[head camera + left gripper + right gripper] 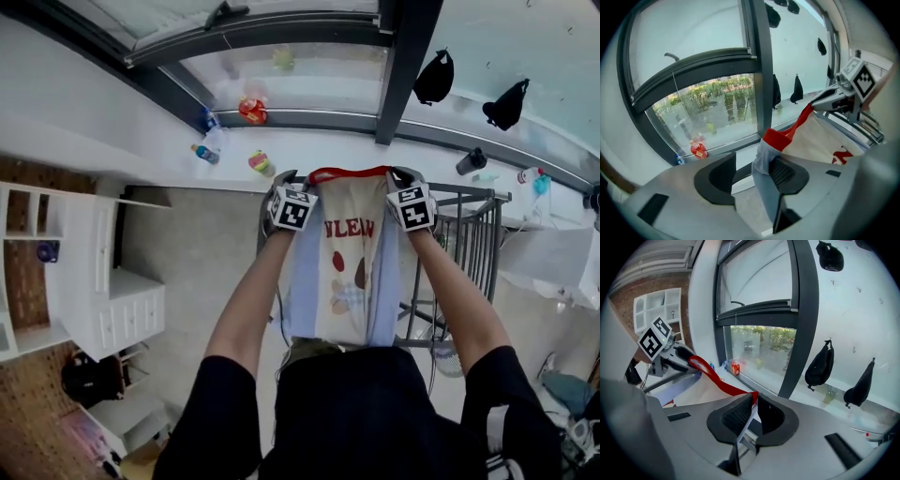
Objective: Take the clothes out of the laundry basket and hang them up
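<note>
I hold a shirt (349, 281) up in front of the window; it has a cream front with red letters, pale blue sleeves and a red collar (337, 173). My left gripper (287, 180) is at the collar's left end. In the left gripper view its jaws (752, 171) stand apart, and the blue-grey cloth (764, 161) lies against the right pad only. My right gripper (403, 176) is at the collar's right end, and in the right gripper view it (754, 409) is shut on the red collar (723, 381). The collar stretches taut between the two grippers.
A metal drying rack (476, 239) stands behind the shirt to the right. On the window sill (281, 141) lie bottles and packets (253, 111). Two black bags (434, 77) hang on the wall at the right. White shelving (103, 291) stands at the left.
</note>
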Demonstrator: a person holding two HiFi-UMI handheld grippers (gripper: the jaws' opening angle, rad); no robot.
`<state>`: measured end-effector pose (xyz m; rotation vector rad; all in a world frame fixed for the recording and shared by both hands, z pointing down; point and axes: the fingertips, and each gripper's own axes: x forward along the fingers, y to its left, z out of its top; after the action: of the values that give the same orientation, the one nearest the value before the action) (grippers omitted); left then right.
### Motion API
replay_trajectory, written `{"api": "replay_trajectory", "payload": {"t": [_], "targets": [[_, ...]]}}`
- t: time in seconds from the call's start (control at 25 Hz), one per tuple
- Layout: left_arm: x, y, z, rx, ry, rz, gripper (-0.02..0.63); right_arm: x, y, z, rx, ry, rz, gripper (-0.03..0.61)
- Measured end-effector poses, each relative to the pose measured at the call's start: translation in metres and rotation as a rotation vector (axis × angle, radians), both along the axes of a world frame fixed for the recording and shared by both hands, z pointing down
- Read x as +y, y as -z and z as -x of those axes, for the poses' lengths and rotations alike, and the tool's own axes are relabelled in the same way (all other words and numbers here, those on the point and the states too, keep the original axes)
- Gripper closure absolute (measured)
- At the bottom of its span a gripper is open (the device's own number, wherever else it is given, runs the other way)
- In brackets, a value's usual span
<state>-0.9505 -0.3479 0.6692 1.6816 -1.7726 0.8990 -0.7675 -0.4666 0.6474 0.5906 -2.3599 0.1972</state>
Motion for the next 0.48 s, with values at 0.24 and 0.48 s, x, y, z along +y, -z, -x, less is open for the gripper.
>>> {"api": "replay_trajectory", "payload": {"t": [0.24,0.48], "targets": [[0.006,0.009,-0.012,0.131,-0.030,-0.022,0.328,0.005,0.016,-0.016,-0.020,-0.073,-0.018,0.410],[0.018,0.030,-0.004,0.192,-0.015,-0.103,0.322,0.037,0.026,-0.025,-0.047,-0.133,0.031,0.359]]}}
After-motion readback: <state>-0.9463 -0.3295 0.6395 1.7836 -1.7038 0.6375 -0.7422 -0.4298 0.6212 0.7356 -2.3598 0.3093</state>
